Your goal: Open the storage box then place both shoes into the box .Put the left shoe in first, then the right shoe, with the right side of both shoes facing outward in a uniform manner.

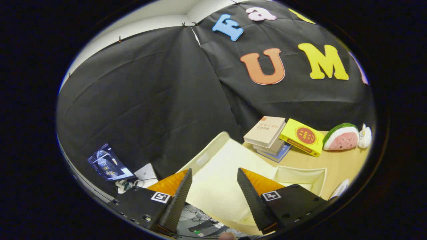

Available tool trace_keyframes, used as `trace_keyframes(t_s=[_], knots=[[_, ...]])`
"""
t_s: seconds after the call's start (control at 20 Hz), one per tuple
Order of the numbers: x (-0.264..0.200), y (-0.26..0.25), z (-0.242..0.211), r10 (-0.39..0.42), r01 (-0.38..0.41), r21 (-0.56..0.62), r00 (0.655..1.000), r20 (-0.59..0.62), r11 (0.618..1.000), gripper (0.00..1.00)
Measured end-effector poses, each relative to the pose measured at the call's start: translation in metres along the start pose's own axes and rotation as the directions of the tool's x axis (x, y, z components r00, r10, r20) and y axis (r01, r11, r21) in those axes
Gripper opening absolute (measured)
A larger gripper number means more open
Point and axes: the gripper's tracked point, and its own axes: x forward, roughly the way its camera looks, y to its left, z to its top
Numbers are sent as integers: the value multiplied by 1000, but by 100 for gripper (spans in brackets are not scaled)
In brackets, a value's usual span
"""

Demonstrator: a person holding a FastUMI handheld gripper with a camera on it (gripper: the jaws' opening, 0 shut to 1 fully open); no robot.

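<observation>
A small screen (108, 164) is being seen far to the left, low against the dark cloth wall, with a white paper (146, 173) lying just beside it. Next, the gripper (213, 186) is being held up and tilted, so it is looking partly at the wall and partly down at the surface (337, 163). Its jaws are being kept wide apart, and nothing is being held between them. The storage box (227, 170), pale and creamy, is being seen between the jaws and just beyond them, and a big flat pale part, likely the lid, seems to be lifted up toward the gripper. It may be that the lid is being swung open, but this cannot be told for sure. To the right, a stack of books (267, 135) is being kept at the back, with a yellow book (303, 136) leaning beside it. A watermelon toy (341, 137) is lying farthest right, touching a small white toy (365, 136). These things seem to be pushed back so room is being left for the box. No shoes are being seen here.
</observation>
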Motion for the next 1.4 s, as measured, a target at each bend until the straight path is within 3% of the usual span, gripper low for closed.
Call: trace_keyframes(t_s=[0.2,0.4,0.8,0.9,1.15,1.4], knots=[[-17,-19,2,-81,88,-115,995,66,989,84],[-49,-52,-2,-155,175,-154,979,129,972,95],[-169,-205,-22,-451,470,-60,871,196,881,95],[-201,-243,-38,-517,530,-26,836,182,848,95],[-254,-320,-107,-611,609,56,790,49,791,96],[-258,-389,-181,-667,672,61,740,-87,738,96]])
